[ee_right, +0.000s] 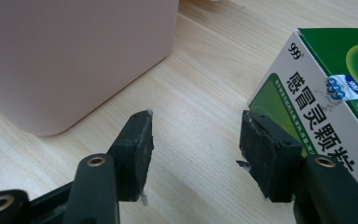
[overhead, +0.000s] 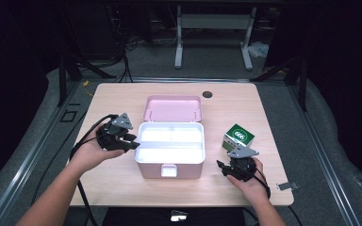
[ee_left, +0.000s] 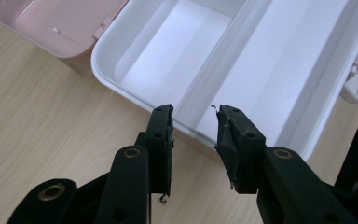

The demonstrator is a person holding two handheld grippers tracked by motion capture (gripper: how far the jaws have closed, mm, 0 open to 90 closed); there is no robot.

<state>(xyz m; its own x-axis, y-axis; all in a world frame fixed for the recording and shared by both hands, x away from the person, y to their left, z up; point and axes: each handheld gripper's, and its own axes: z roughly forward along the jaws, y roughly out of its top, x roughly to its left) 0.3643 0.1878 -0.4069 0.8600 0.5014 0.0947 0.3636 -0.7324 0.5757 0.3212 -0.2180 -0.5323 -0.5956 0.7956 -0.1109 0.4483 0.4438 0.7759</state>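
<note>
A pink case stands mid-table with its lid folded back and a white two-part tray inside. My left gripper hovers at the case's left edge. In the left gripper view, my left gripper is open over the tray's rim, with nothing between its jaws. A green and white medicine box sits to the right of the case. My right gripper rests just in front of it. In the right gripper view, my right gripper is open and holds nothing, between the case wall and the medicine box.
The wooden table has a dark round grommet near its far edge. A small metal clip lies at the front right corner. Cables trail from the left gripper off the table's left side. A desk frame stands on the floor beyond.
</note>
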